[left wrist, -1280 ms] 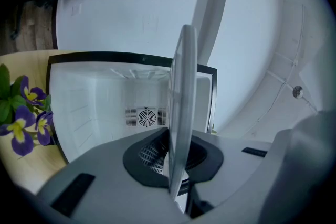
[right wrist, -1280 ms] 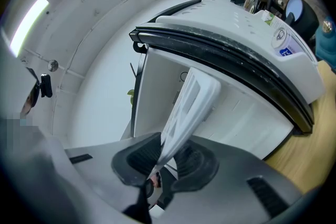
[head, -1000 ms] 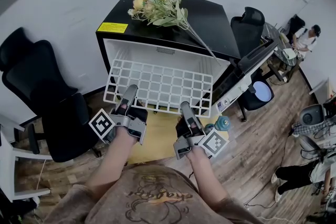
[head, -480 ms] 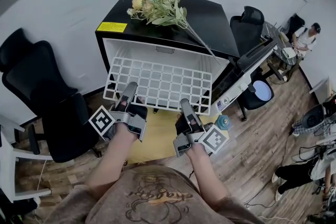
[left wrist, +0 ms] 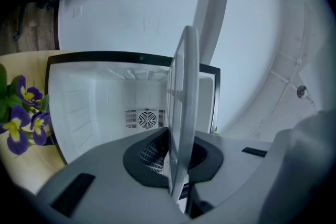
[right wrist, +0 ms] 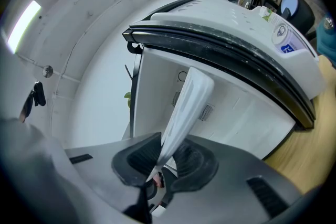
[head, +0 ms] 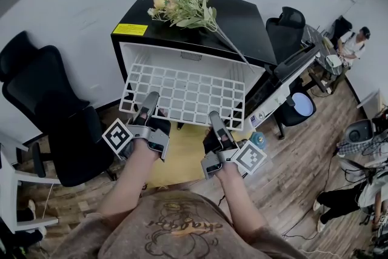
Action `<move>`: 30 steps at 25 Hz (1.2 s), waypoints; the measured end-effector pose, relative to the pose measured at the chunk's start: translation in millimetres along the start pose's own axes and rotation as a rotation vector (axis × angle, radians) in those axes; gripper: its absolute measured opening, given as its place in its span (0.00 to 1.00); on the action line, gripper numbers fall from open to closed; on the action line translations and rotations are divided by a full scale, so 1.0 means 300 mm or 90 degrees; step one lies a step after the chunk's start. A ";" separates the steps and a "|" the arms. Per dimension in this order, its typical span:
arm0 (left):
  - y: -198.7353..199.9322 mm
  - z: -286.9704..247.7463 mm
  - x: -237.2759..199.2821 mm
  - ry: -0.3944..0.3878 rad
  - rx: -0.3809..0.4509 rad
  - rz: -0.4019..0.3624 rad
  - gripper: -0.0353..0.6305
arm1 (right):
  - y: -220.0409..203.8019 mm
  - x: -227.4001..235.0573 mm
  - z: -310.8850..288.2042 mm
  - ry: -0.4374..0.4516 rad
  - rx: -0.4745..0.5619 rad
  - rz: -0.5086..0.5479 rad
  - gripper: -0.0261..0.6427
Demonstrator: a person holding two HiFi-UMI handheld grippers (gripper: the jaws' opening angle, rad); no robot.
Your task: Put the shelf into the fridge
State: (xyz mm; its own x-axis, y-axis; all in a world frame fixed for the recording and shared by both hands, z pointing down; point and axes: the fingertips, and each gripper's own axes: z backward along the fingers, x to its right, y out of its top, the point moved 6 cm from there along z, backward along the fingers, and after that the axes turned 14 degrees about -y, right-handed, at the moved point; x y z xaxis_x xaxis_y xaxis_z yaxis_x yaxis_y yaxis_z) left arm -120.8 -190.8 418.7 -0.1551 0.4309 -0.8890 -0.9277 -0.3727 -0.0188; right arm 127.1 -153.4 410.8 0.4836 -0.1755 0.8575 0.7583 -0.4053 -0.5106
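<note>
Spanning the front of the open fridge (head: 242, 21), the shelf (head: 182, 94) hangs level.

Green artificial flower bunch (head: 182, 3) lies on the black box-shaped fridge (head: 242, 24); white wire-grid shelf (head: 182, 94) before it, black office chair (head: 54, 106) left, open fridge door (head: 277, 100) right

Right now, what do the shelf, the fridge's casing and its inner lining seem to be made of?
The shelf: white lattice with flat, broad, smooth bars, so probably moulded plastic; coated wire is possible. The fridge casing: black, smooth, faintly shiny, likely painted sheet metal, though plastic can't be excluded. The inner lining: white, matt, with moulded ribs, apparently plastic.
</note>
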 end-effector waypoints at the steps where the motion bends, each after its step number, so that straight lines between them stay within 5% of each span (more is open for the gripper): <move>1: 0.000 -0.001 0.002 0.001 0.001 0.001 0.12 | 0.001 -0.002 0.000 -0.002 -0.001 -0.003 0.14; 30: 0.025 -0.097 -0.030 0.034 0.006 -0.003 0.12 | 0.056 0.034 -0.081 -0.071 -0.002 -0.058 0.13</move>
State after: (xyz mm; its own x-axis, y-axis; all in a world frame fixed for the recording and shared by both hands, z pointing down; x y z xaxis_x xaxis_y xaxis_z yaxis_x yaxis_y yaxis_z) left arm -116.5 -221.4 413.2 -0.1322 0.3876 -0.9123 -0.9318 -0.3624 -0.0189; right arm 134.2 -183.9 412.3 0.4579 -0.0375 0.8882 0.8001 -0.4181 -0.4301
